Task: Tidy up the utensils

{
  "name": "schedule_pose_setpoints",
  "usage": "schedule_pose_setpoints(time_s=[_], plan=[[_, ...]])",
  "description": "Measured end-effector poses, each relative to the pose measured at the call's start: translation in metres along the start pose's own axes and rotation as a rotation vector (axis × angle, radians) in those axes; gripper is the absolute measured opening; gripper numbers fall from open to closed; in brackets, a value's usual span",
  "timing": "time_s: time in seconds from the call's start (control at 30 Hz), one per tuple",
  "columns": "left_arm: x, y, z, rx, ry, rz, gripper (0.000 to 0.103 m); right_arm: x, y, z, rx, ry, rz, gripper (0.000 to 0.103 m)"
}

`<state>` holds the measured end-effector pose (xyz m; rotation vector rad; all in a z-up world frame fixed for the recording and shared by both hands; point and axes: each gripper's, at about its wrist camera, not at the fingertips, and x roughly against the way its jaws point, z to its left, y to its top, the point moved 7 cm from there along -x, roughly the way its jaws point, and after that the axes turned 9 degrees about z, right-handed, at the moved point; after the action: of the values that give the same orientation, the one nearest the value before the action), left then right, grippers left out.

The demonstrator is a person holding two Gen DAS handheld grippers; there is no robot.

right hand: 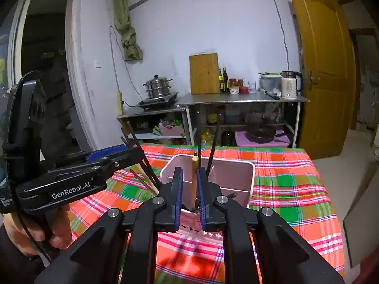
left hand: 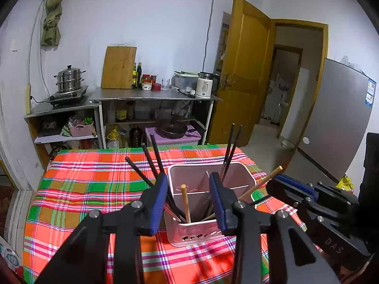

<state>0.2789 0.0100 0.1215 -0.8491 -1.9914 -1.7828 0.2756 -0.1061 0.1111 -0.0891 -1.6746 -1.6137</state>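
A pink utensil holder with dividers stands on the plaid tablecloth. Several black chopsticks lean out of its left side, and two more stand at the back. My left gripper is open around the holder's near left compartment. A wooden chopstick stands there between the pads, touched by neither. My right gripper is open with a narrow gap. Another wooden chopstick stands in that gap, resting in the holder and not pinched.
A person's hand holds the left gripper at the left of the right wrist view. Metal shelves with a pot, cutting board and kettle stand behind the table. A wooden door and a grey fridge are at the right.
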Motion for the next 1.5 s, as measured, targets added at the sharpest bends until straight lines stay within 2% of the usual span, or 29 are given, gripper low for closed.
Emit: schedule_pose_setpoints(time_s=[0.2, 0.43, 0.63, 0.9, 1.0, 1.5], plan=[[0.018, -0.011, 0.002, 0.016, -0.003, -0.020, 0.043, 0.015, -0.010, -0.001, -0.001, -0.007, -0.014, 0.015], [0.034, -0.042, -0.001, 0.019, -0.009, -0.020, 0.046, 0.037, -0.032, -0.007, -0.038, 0.003, -0.032, 0.019], [0.044, -0.084, -0.012, 0.006, -0.003, -0.003, 0.047, 0.055, -0.061, -0.009, -0.072, -0.001, -0.037, 0.020], [0.051, -0.149, -0.030, -0.005, -0.008, 0.044, 0.047, 0.073, -0.105, -0.009, -0.081, -0.031, 0.004, 0.020], [0.054, -0.163, -0.034, -0.005, -0.011, 0.053, 0.047, 0.085, -0.114, -0.007, -0.079, -0.033, 0.011, 0.020], [0.094, -0.180, -0.052, -0.025, 0.007, -0.002, 0.047, 0.130, -0.141, 0.008, -0.068, -0.044, 0.011, 0.020]])
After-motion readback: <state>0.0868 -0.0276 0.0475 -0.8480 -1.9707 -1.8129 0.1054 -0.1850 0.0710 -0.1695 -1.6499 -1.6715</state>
